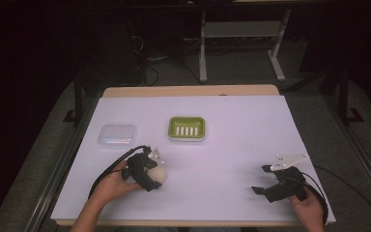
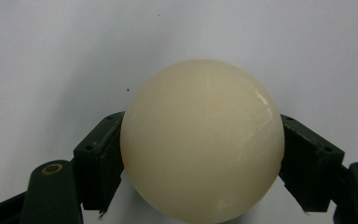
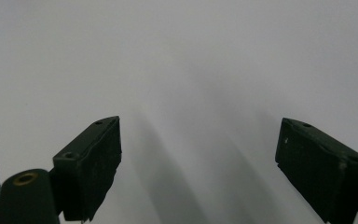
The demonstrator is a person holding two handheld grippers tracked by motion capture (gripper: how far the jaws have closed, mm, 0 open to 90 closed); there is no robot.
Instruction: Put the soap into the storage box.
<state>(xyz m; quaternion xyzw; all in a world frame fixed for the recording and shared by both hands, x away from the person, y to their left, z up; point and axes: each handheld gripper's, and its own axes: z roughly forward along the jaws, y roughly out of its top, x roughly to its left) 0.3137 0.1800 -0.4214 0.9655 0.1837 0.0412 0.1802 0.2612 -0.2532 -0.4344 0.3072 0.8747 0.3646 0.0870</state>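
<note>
A cream-coloured ball (image 1: 158, 174) rests low over the white table sheet at the front left. My left gripper (image 1: 147, 175) is shut on it, and in the left gripper view both black jaws press the sides of the ball (image 2: 200, 140). At the front right my right gripper (image 1: 262, 179) stands open with nothing between its jaws; in the right gripper view the right gripper (image 3: 198, 158) has only bare white sheet ahead of it.
A green soap dish (image 1: 187, 128) with white slots sits at the middle of the table. A clear lidded plastic box (image 1: 117, 136) lies to its left. The white sheet (image 1: 232, 145) covers the wooden table; cables trail from both grippers.
</note>
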